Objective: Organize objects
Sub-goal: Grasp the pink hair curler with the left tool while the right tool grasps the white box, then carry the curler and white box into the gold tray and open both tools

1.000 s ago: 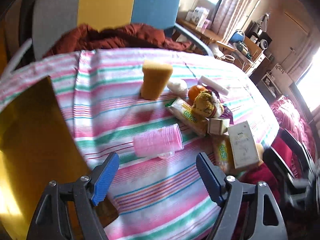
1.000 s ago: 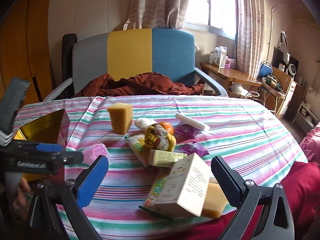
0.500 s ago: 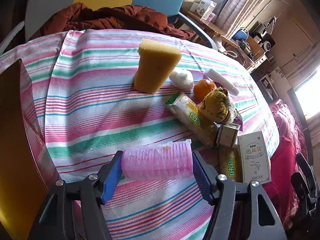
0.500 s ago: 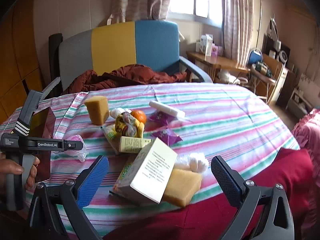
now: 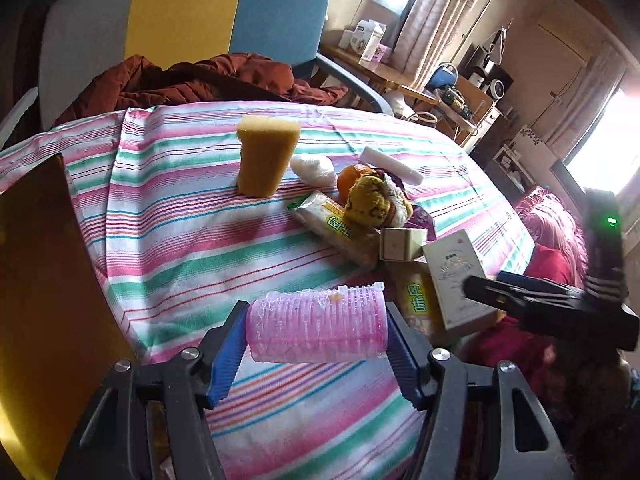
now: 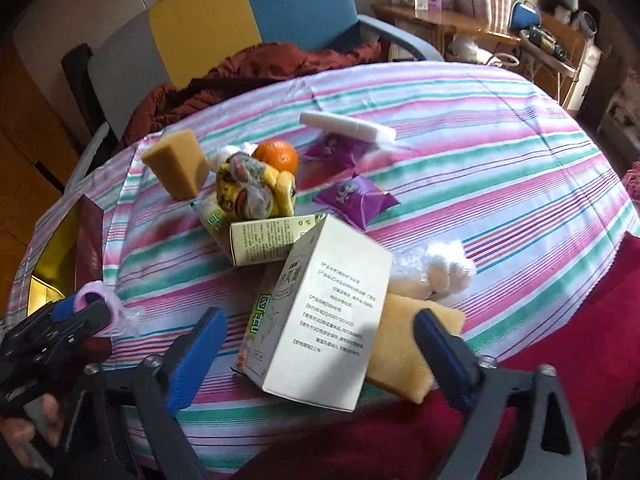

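Striped-cloth surface point(image 5: 168, 240), cluttered. Left tool point(image 5: 316, 344) clamps pink cup stack point(image 5: 316, 324) crosswise, gold box point(image 5: 44, 280) just left, prob. its destination. Right tool point(image 6: 320, 360) spread wide, straddling white carton point(image 6: 320, 320).

The right gripper point(image 6: 320, 364) hangs with its blue-padded fingers point(image 6: 196, 360) spread wide, clasping nothing — a white carton point(image 6: 328, 320) with printed text stands tilted between them, against a yellow sponge point(image 6: 404, 356) at the near edge of the striped tablecloth point(image 6: 500, 184). Farther back lie a small green box point(image 6: 268, 240), two purple packets point(image 6: 356, 200), an orange point(image 6: 278, 154) and a second sponge point(image 6: 178, 168). At lower left, the left gripper point(image 6: 86, 312) pinches a stack of pink cups point(image 6: 100, 300).
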{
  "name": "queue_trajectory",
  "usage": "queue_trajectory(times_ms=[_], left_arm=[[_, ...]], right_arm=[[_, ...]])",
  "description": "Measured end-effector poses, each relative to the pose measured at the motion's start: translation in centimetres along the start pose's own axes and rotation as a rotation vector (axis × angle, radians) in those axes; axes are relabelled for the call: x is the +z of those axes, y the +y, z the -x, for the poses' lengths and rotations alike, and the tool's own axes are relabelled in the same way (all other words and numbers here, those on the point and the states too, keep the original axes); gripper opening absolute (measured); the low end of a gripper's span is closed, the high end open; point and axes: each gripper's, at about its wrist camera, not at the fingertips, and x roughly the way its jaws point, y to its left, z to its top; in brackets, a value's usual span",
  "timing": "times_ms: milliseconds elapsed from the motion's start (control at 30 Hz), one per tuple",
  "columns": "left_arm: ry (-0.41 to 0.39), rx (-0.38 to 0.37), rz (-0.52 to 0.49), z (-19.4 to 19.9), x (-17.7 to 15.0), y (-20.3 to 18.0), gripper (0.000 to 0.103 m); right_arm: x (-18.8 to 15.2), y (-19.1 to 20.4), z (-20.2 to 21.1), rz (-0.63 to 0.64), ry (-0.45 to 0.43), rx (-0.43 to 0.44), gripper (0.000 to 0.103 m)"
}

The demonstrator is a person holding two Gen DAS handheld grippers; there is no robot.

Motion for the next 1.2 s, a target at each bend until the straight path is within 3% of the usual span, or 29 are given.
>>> queue_trajectory(times_ms=[33, 133, 233, 267, 400, 467, 500, 533, 567, 867, 900, 967, 1000, 1200], left_arm=[[-0.005, -0.003, 0.003, 0.4, -0.1, 0.1, 0.065], [-0.031, -0.004, 0.019, 1.9, -0.7, 0.5, 0.065], [-0.066, 0.004, 0.045, 3.8, -1.4, 1.3, 0.065], [-0.082, 0.009, 0.056, 4.6, -1.6, 1.8, 0.065], [-0.118, 0.039, 0.100, 6.6, -2.3, 3.6, 0.065], [-0.135, 0.052, 0.117, 7.5, -2.6, 4.3, 0.065], [-0.140, 0.055, 0.125, 7.8, -2.7, 4.6, 0.065], [-0.145, 0.055, 0.133, 8.1, -2.9, 4.9, 0.065], [-0.151, 0.055, 0.138, 8.4, -3.0, 5.1, 0.065], [-0.156, 0.037, 0.164, 9.0, -3.8, 5.4, 0.065], [-0.153, 0.039, 0.167, 9.0, -4.0, 5.5, 0.065], [-0.151, 0.040, 0.173, 9.0, -4.1, 5.7, 0.065], [-0.151, 0.041, 0.175, 9.1, -4.1, 5.8, 0.065], [-0.170, 0.045, 0.200, 10.1, -4.7, 6.6, 0.065]], right_arm=[[0.0, 0.1, -0.2, 0.003, 0.005, -0.007, 0.057], [-0.2, 0.3, 0.6, 0.011, -0.032, -0.011, 0.027], [-0.3, 0.4, 2.4, 0.005, -0.086, -0.016, 0.012], [-0.3, 0.5, 3.0, 0.016, -0.100, -0.013, 0.011], [0.0, 1.0, 3.3, 0.035, -0.089, -0.019, 0.015], [0.1, 0.4, 2.7, -0.003, -0.061, -0.033, 0.038], [0.2, 0.0, 2.5, -0.034, -0.052, -0.044, 0.068], [0.1, -0.3, 2.3, -0.056, -0.042, -0.040, 0.092], [0.1, -0.6, 2.1, -0.075, -0.034, -0.016, 0.094], [0.3, -1.3, -1.9, -0.191, 0.090, 0.126, 0.092], [0.4, -1.4, -2.2, -0.195, 0.090, 0.124, 0.089], [0.6, -1.2, -2.1, -0.187, 0.076, 0.105, 0.061], [0.6, -1.1, -1.9, -0.175, 0.069, 0.103, 0.056], [0.1, 0.1, 1.6, -0.073, -0.025, 0.047, 0.051]])
